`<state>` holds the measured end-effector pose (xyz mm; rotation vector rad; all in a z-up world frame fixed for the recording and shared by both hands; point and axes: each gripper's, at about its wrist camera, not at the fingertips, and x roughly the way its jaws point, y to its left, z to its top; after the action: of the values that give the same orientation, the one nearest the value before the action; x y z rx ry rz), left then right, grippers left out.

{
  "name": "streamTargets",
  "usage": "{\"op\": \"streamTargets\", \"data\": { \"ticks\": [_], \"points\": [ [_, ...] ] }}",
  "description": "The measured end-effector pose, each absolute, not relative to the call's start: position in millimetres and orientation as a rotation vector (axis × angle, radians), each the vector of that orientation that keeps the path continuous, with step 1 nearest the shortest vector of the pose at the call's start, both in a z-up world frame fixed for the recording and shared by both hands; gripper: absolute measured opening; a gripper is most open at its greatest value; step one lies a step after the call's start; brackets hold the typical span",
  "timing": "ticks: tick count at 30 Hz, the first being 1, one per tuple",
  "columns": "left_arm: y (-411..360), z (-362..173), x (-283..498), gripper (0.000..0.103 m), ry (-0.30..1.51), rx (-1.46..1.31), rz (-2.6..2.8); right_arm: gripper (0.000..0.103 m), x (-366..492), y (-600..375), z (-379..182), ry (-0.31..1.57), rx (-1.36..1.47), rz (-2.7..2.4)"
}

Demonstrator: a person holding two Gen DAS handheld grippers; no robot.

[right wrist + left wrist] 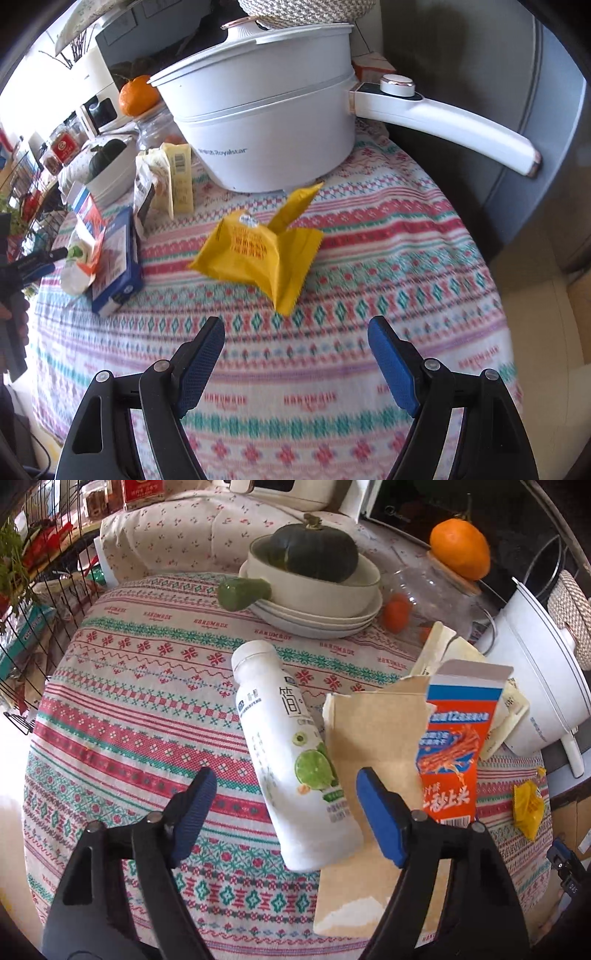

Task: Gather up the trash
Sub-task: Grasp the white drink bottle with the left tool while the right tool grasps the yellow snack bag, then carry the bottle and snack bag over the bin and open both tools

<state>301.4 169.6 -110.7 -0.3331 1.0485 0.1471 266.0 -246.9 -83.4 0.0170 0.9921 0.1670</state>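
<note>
Lying flat, bottle [291,753] points cap away (both hand-held grippers gaping, empty).

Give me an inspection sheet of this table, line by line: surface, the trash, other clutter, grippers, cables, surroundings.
Surface: round table under a patterned cloth.
Trash: white bottle lying on its side, partly on a brown paper bag; orange carton lying beside it; yellow wrapper torn open, alone on the cloth.
Clutter: squash in stacked bowls; orange on a jar; white pot.
Grippers: left gripper open above the bottle; right gripper open, short of the wrapper.
Cables: nothing seen.
Surroundings: wire rack beside the table.
</note>
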Motion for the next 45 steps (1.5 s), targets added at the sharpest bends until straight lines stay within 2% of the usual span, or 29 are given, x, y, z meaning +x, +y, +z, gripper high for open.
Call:
{"op": "streamTargets", "data": {
  "ticks": [3, 12, 15, 17, 20, 28, 45],
  "points": [
    [176.0, -119.3, 308.0, 0.063, 1.053, -0.383, 0.130, 0.081, 280.9, -247.6, -90.8, 0.977, 0.045, 0.177],
    [166.3, -128.7, 314.4, 0.058, 1.059, -0.384, 0.097, 0.080, 320.1, -255.6, -119.8, 0.978, 0.180, 0.226],
    [166.9, -128.6, 312.0, 0.056, 1.046, -0.362, 0.098, 0.066, 324.4, -256.5, -127.0, 0.961, 0.214, 0.224],
    [165.8, -126.5, 306.3, 0.055, 1.036, -0.346, 0.103, 0.035, 324.7, -256.0, -129.7, 0.966, 0.239, 0.275],
    [166.2, -120.4, 295.5, 0.054, 1.021, -0.335, 0.108, 0.027, 320.5, -252.1, -129.9, 0.967, 0.235, 0.313],
    [164.2, -90.6, 268.1, 0.051, 0.981, -0.317, 0.095, 0.023, 291.8, -249.2, -98.5, 0.934, 0.201, 0.328],
    [133.2, -21.3, 190.6, 0.050, 0.841, -0.300, -0.024, 0.023, 188.4, -265.3, -26.0, 0.877, 0.096, 0.275]
  ]
}}
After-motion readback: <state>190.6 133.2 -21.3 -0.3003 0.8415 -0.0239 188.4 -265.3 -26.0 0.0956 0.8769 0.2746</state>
